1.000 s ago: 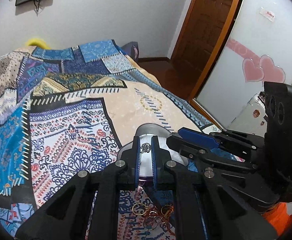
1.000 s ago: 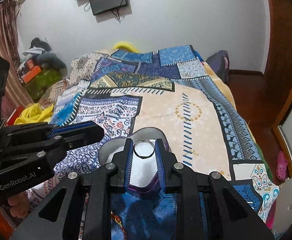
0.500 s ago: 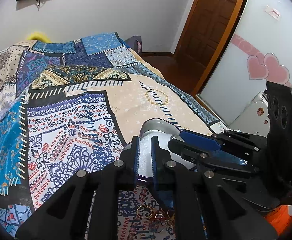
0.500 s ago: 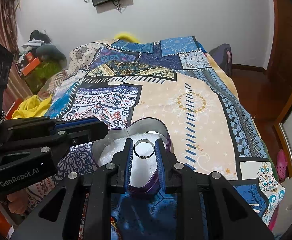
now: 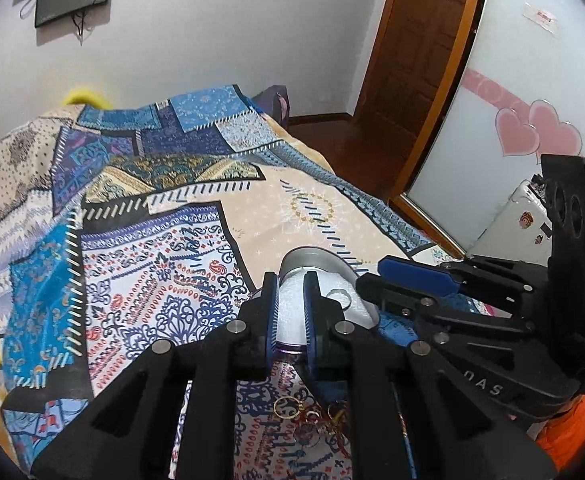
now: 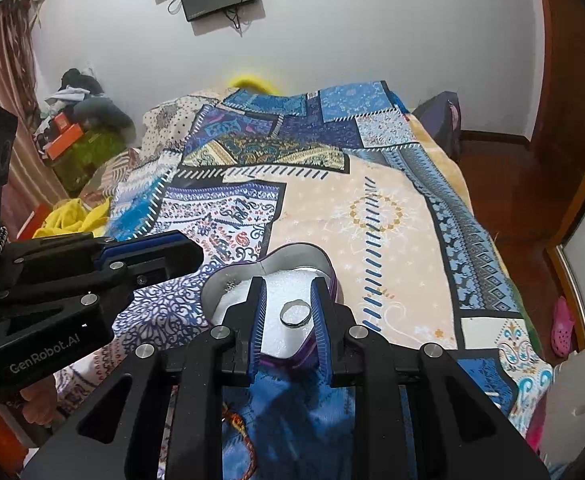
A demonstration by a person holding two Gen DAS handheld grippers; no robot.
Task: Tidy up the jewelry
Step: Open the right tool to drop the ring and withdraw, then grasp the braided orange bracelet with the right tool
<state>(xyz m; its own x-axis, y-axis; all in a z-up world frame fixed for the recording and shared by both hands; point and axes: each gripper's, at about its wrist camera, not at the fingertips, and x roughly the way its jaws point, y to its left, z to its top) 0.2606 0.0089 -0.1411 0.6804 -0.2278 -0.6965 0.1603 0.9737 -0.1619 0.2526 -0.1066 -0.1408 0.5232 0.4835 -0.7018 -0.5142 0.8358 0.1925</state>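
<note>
Right now the heart-shaped tin box (image 6: pixel 324 268), metal walls, purple outside, white foam lining, sits on the bed (image 6: pixel 392 240) near its front edge, on the patchwork cover. Silver ring (image 6: pixel 295 313) lies flat on the foam, plain band, between the blue pads of the right claw (image 6: pixel 288 320) but touching neither; that claw is parted wider than the ring and grips nothing. Small ornate silver piece (image 6: pixel 230 285) rests on the foam at the box's left lobe, detail too small to tell. Left claw (image 5: pixel 291 312) hovers over the same box (image 5: pixel 312 258), pads a narrow gap apart with only white foam showing between them, nothing held; ring (image 5: pixel 339 298) sits just right of its right pad. Loose gold rings and hoops (image 5: pixel 312 420) lie in a pile on the bed at the very front edge, under the left claw body.
</note>
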